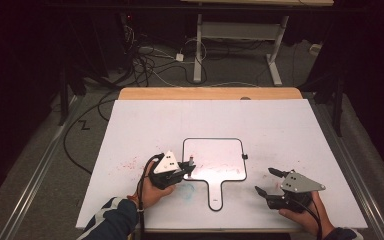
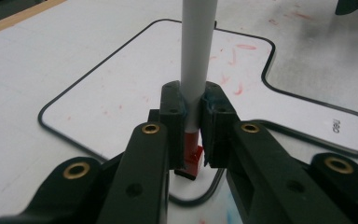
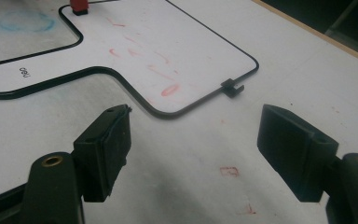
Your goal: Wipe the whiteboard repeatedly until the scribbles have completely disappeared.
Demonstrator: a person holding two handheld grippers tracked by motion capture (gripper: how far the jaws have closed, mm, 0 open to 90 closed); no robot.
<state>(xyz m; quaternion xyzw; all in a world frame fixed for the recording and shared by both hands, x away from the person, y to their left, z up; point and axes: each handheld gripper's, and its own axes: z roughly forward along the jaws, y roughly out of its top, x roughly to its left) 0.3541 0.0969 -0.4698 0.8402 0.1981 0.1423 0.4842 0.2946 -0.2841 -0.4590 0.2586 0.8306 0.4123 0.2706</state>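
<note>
A small white board [image 1: 215, 156] with a black rim and a short handle lies flat at the table's middle; faint red strokes mark its face [image 3: 161, 70]. My left gripper [image 1: 189, 166] sits at the board's left edge, shut on a grey-white marker [image 2: 197, 60]. The marker stands upright, and its red end [image 2: 192, 156] points down at the board's near-left corner. My right gripper [image 1: 266, 181] hovers to the right of the handle, off the board. Its jaws stand wide open with nothing between them [image 3: 193, 121].
A white sheet [image 1: 180, 120] covers the table, with a wooden strip [image 1: 210, 93] along its far edge. A small black clip [image 3: 231, 87] sticks out from the board's right rim. Red smears and a blue scribble [image 3: 25, 21] stain the sheet near the handle.
</note>
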